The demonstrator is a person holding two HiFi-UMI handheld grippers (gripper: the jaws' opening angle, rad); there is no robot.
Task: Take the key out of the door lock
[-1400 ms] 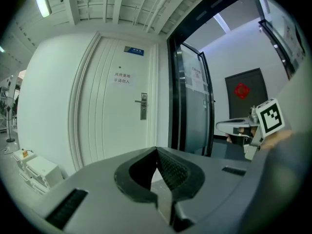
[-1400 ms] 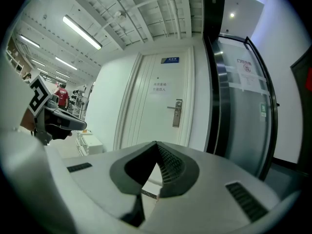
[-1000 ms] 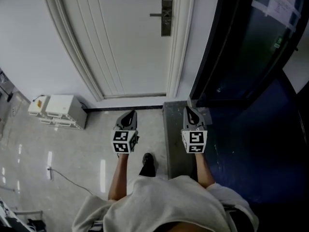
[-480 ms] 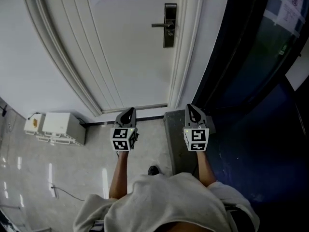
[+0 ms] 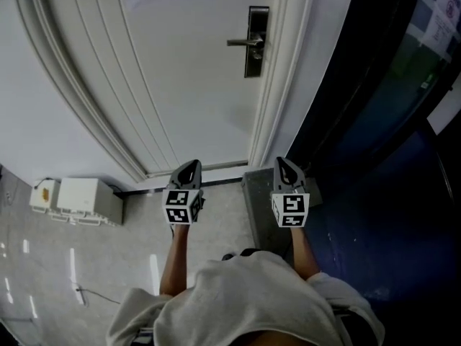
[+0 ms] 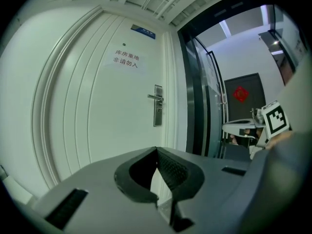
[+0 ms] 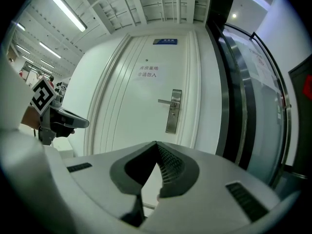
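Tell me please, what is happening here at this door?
A person stands facing a closed white door and holds a two-jaw gripper in each hand. The left gripper and the right gripper are both shut and empty, held low and well short of the door. The lock plate with its lever handle sits higher up on the door, and nothing touches it. The lock is too small in these views to show a key.

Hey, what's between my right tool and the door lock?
Nothing stands there. In the head view only bare white door shows between the right tool and the door lock; the right gripper view agrees.
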